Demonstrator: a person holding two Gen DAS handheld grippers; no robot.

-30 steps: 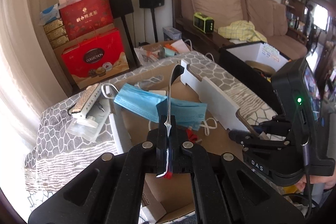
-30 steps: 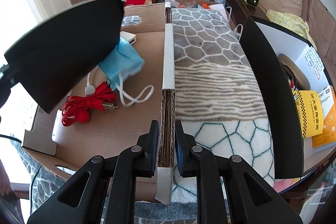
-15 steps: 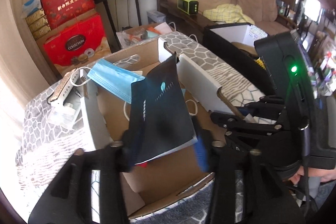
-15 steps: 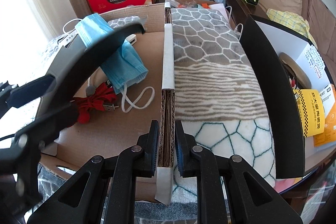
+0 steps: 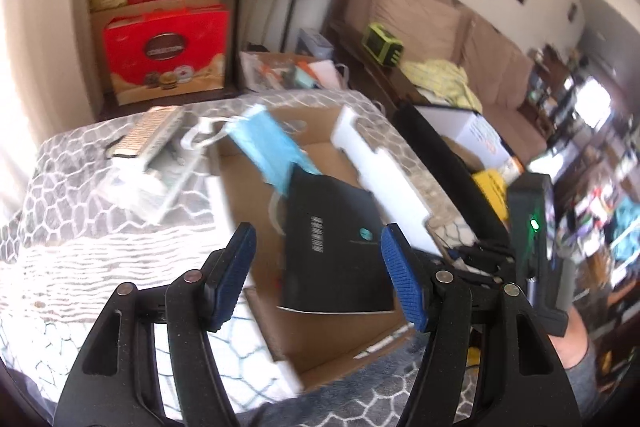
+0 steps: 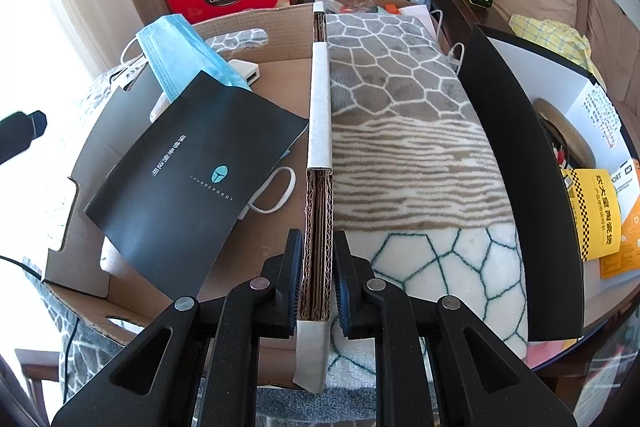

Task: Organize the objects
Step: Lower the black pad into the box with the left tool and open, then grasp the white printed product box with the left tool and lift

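Face mask (image 6: 176,51): upper left of the right wrist view, draped over the cardboard box's far left wall, its lower end tucked under the booklet. Soft, limp and very light; an ear loop or a pinched fold looks like the best hold.
Black booklet (image 6: 192,179): left of centre, lying tilted in the cardboard box (image 6: 280,75) on top of the mask and a white ear loop. Thin, light and bendy, with a glossy cover that may slip; I judge a grip at the spine or a free corner safest, since the middle would sag.
Left gripper (image 5: 316,263): lower centre of its own view, jaws spread wide with nothing between the blue pads (image 5: 394,269), hovering over the booklet.
Box wall (image 6: 318,131): centre of the right wrist view. Stiff corrugated cardboard, firm enough to steady the box by.
Right gripper (image 6: 316,275): bottom centre, jaws closed narrowly on that wall's near end.
Left view only: a striped flat packet and clear bag on the patterned blanket (image 5: 80,195), left of the box; motion-blurred.
Right view only: the booklet's teal helmet logo and printed lettering, sharp, and the black-sided open box (image 6: 516,147) at right.
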